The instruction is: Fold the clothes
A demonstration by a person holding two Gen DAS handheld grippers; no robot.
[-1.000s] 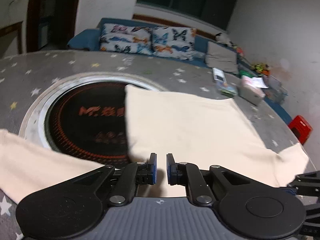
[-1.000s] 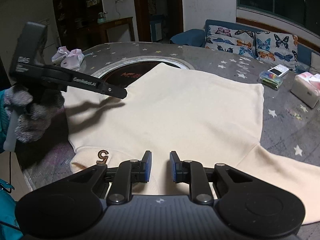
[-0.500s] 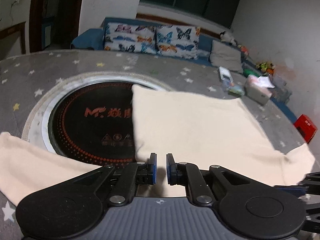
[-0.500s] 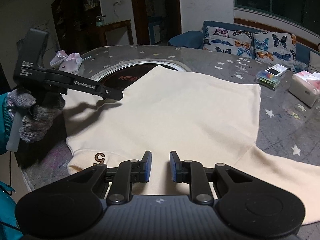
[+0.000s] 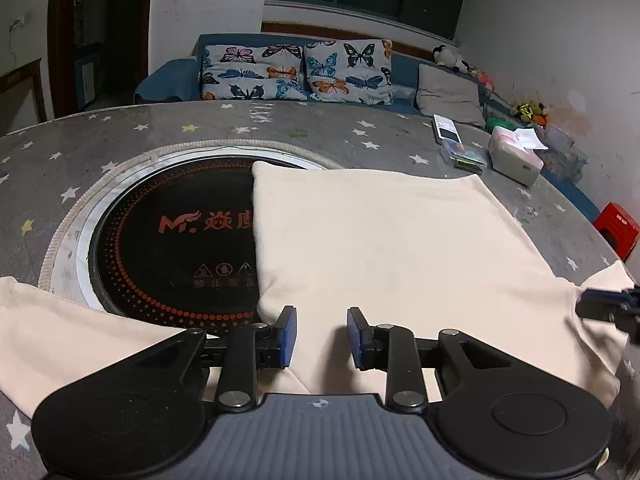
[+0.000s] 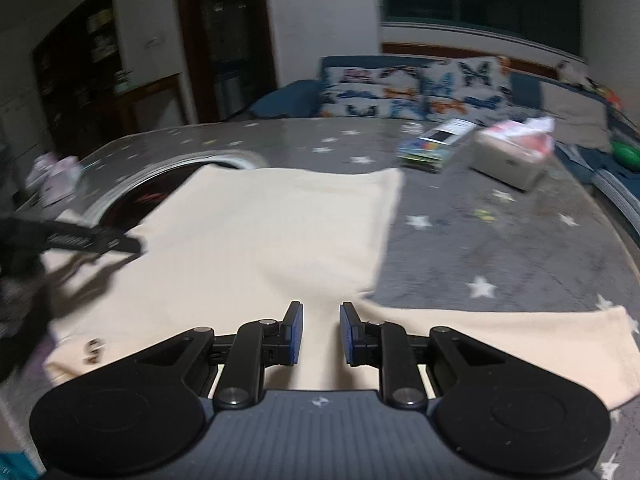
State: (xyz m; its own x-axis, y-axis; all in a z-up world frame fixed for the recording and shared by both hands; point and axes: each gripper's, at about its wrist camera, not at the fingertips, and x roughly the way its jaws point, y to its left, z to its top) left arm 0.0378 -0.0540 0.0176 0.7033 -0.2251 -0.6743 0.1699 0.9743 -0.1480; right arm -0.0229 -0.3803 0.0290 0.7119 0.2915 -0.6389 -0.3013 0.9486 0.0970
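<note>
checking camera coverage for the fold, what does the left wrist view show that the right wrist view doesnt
Only the left wrist view shows the printed logo on the black round hotplate, the garment's left sleeve lying across its rim, the red stool and the right gripper tip at the frame edge.

Only the right wrist view, which is blurred, shows the small dark mark near the collar, the right sleeve spread flat and the left gripper from the side.

Both show the cream garment, star-patterned table, tissue box and butterfly cushions.

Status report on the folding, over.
Left gripper opening above cream cotton shirt, nothing pinched. Right gripper narrow gap, grip unclear. Shirt flat on grey star-print table, sleeves spread. Nothing in the way.
</note>
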